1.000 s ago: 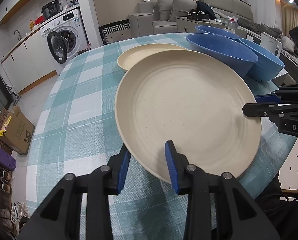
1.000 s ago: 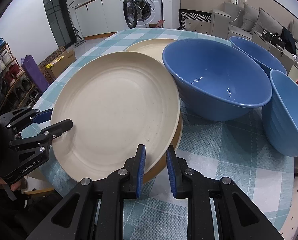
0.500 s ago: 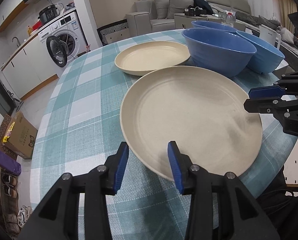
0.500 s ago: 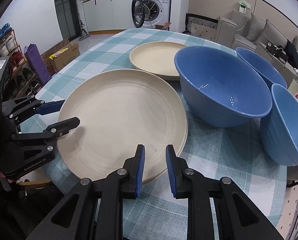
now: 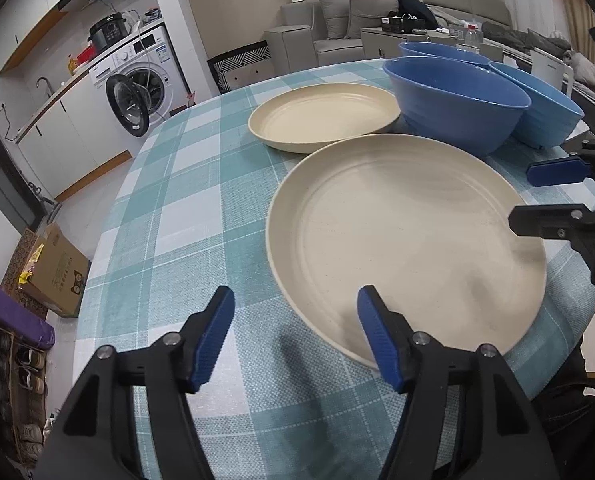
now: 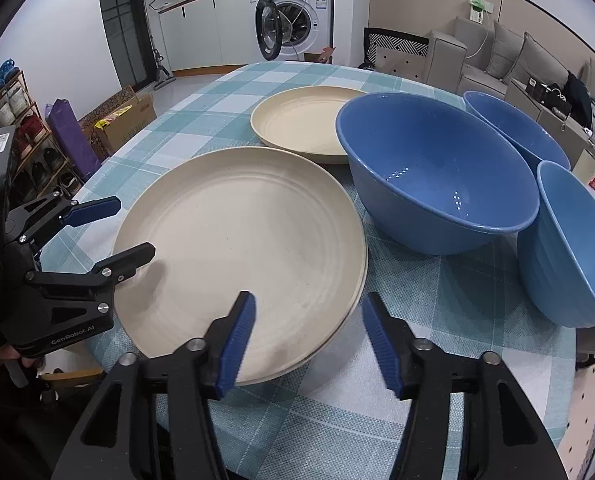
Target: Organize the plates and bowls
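1. Left gripper [image 5: 295, 334]: jaws apart and opening, rim of the big plate [image 5: 405, 248] between them, pads clear of it; one blue pad over the cloth, the other over the plate's near edge.
2. Right gripper [image 6: 307, 340]: jaws likewise apart and opening, the plate's near-right rim between them, no pad pressing on it.
3. Big plate: cream, flat on the checked tablecloth [image 5: 169, 208] at the table's near edge; a second rim just visible under its right side in the right wrist view, so likely a stack, though cannot tell for sure.
4. Small plate [image 5: 323, 116]: cream, behind the big one, just beside it, rims near or touching; cannot tell which.
5. Big bowl [image 6: 437, 172]: blue, upright, right of the plates, close against the small plate's rim.
6. Two more bowls: far bowl [image 6: 513, 128] behind the big bowl, near bowl [image 6: 569, 248] to its right at the table's edge, tilted toward the big bowl.
7. Beyond the table: washer [image 6: 293, 16] with door open, sofa [image 5: 337, 20], cardboard box [image 5: 53, 276] on the floor.
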{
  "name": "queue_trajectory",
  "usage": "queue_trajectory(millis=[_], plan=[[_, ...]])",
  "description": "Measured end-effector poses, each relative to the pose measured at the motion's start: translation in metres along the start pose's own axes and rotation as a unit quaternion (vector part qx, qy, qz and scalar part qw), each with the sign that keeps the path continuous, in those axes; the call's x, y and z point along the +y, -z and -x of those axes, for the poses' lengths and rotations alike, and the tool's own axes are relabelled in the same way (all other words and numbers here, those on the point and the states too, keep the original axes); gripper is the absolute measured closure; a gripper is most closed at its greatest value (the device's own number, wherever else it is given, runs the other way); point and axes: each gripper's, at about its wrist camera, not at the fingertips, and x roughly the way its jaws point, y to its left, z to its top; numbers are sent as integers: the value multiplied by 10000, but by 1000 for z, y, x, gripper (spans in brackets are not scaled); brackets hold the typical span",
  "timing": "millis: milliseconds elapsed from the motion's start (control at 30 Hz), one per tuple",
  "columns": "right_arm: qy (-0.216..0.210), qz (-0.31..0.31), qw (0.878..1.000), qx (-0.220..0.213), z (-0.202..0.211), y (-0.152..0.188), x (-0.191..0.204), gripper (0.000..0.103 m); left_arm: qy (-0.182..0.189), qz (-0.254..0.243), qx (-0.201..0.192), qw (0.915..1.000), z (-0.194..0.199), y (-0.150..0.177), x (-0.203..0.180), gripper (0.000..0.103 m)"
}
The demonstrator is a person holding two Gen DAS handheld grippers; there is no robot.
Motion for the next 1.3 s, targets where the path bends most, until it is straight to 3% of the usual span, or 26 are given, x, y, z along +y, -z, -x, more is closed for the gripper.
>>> queue_trajectory(millis=[100, 367, 700, 933, 1033, 1133, 1233, 1300], plan=[[-31, 2, 10000, -32, 1, -1, 1, 34, -67, 2, -46, 10000, -1, 0, 1, 24], [-44, -31, 9999, -99, 3, 0, 1, 18, 109, 87, -26, 9999, -6, 1, 2, 20], [-17, -137, 9996, -232, 6, -2, -1, 12, 261, 96, -338, 9990, 11, -4, 0, 20], [-101, -232, 9987, -438, 20, -6, -5, 12, 351, 414, -511, 9972, 25, -13, 18, 19], [-122, -275, 9978, -589, 30, -10, -8, 12, 391, 625, -648, 9952, 32, -19, 29, 9], [-133, -305, 9968, -733, 42, -15, -13, 12, 432, 817, -822, 9923, 42, -26, 39, 8], [-141, -315, 9949, -948, 61, -24, -17, 1, 461, 949, -969, 9897, 51, -33, 47, 7], [-171, -281, 9928, -1154, 75, -29, -19, 1, 437, 959, -1088, 9885, 58, -38, 49, 5]])
